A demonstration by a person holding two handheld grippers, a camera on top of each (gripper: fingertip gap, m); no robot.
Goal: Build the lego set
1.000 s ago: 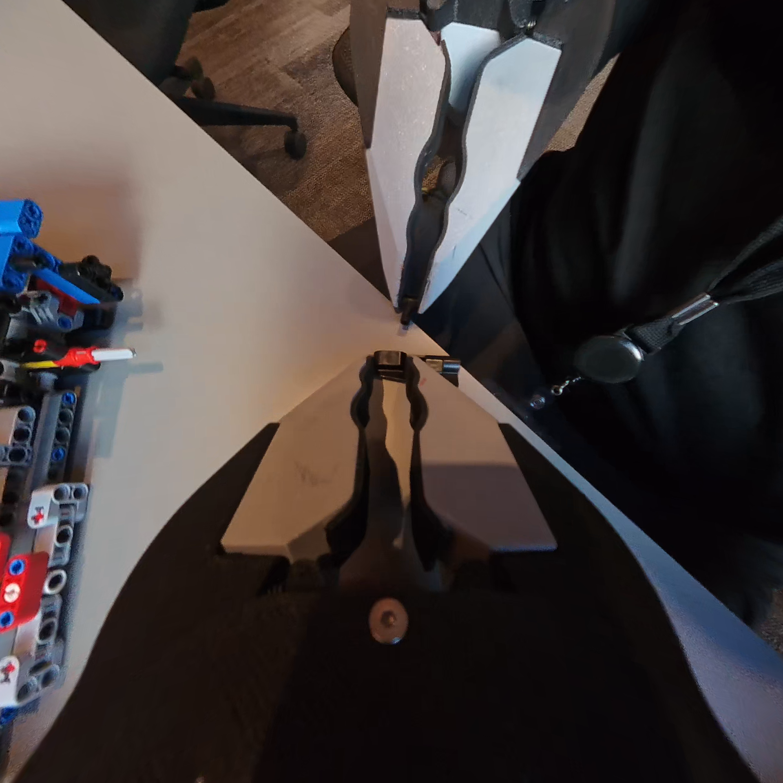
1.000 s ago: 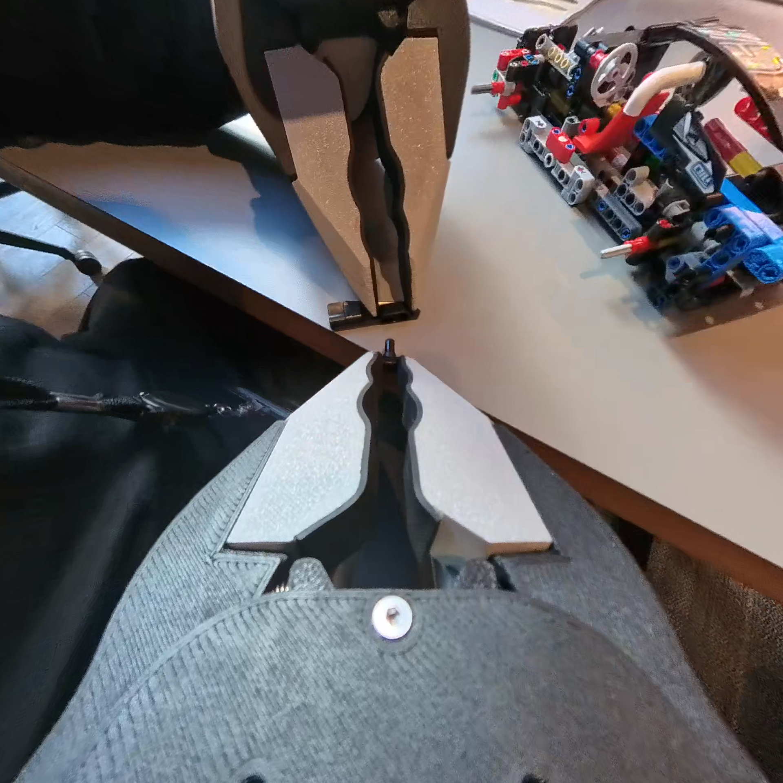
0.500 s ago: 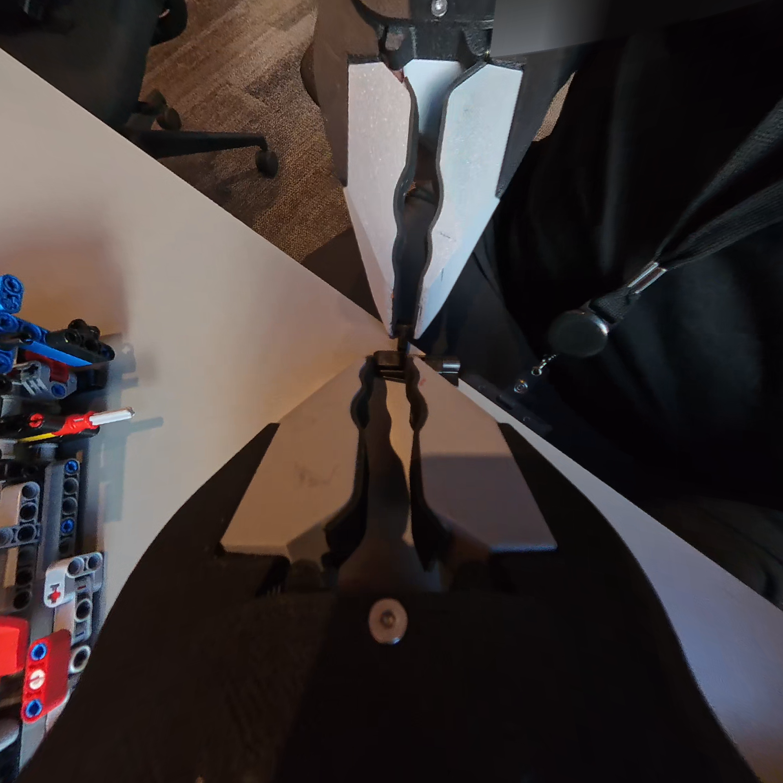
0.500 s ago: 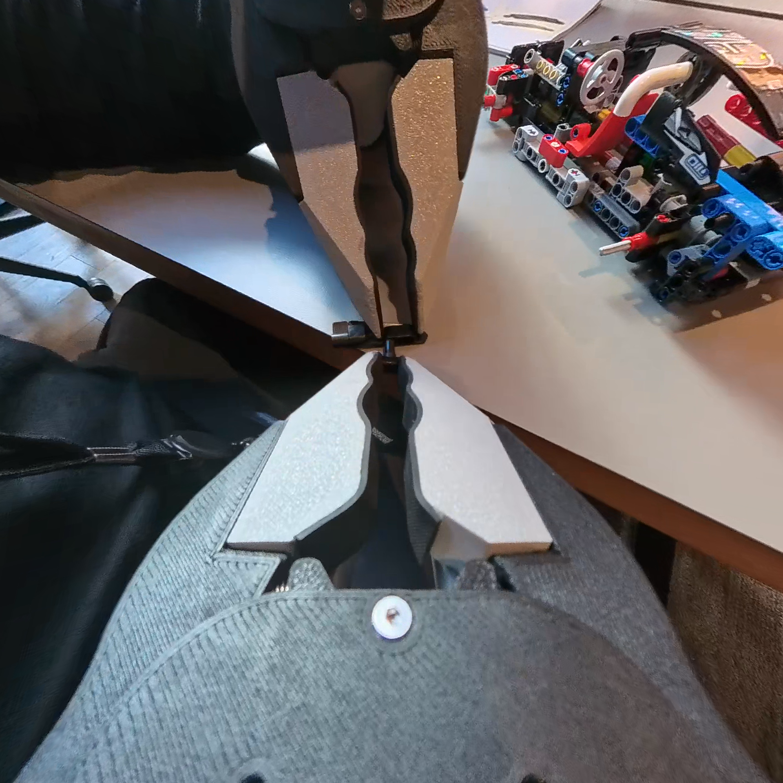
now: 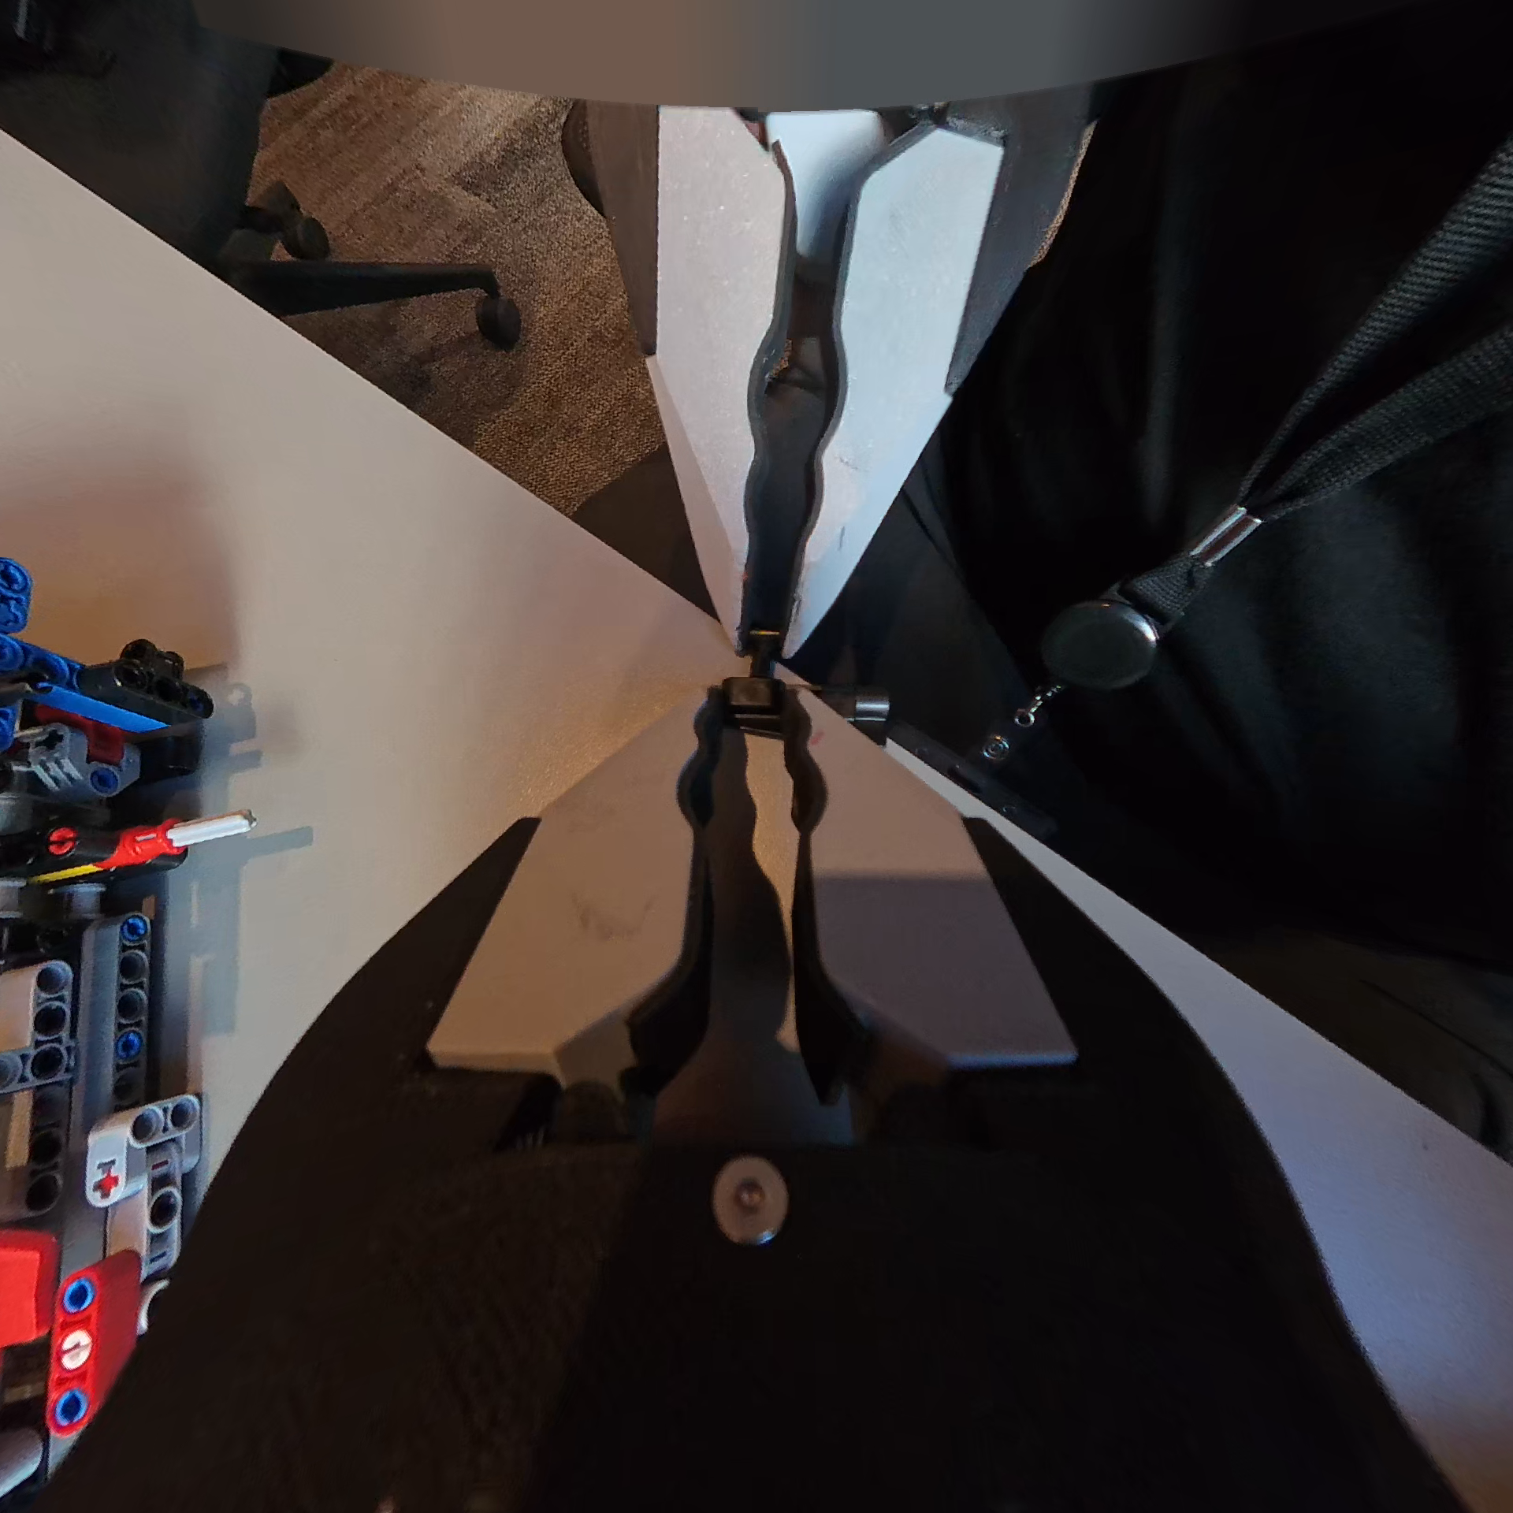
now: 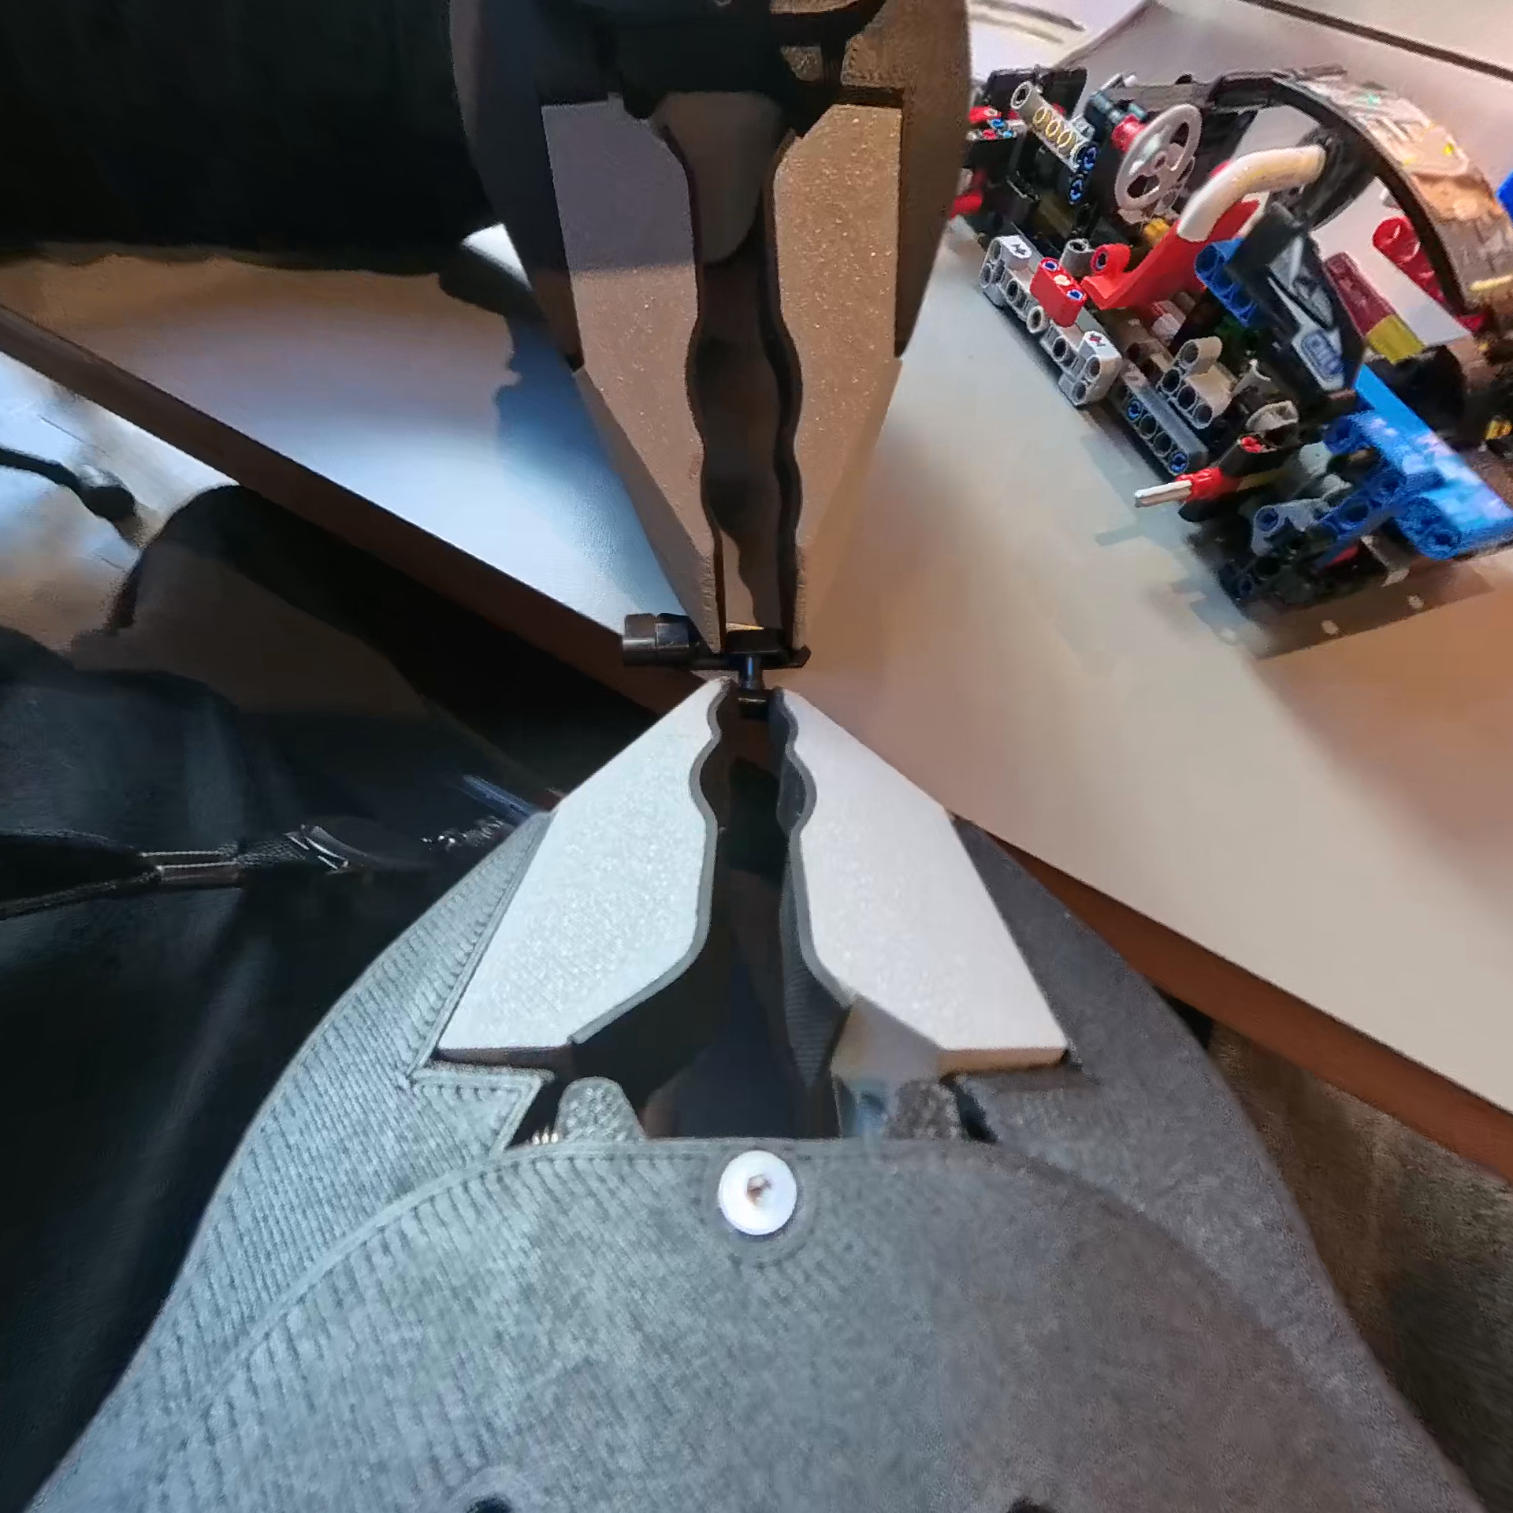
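My left gripper (image 5: 753, 722) is shut on a small black connector piece (image 5: 751, 697) over the table's front edge; one end sticks out to the right. My right gripper (image 5: 765, 634) comes in from the top, tip to tip with it, shut on a short black pin (image 5: 761, 659). In the right wrist view, my right gripper (image 6: 747, 706) holds the pin (image 6: 747, 684) against the underside of the connector (image 6: 665, 639) held by the left gripper (image 6: 757, 640). The part-built lego car (image 6: 1228, 327) stands on the table, apart from both grippers, and also shows in the left wrist view (image 5: 90, 982).
The white table (image 6: 1064, 737) has its edge right below the grippers. A person in black clothing with a lanyard and badge reel (image 5: 1097, 647) sits close behind. An office chair base (image 5: 368, 278) stands on the carpet. My two grippers' fingertips are within a few centimetres of each other.
The two grippers have closed the gap between them. The pin in the right gripper, apart from the connector a second ago, now touches it.
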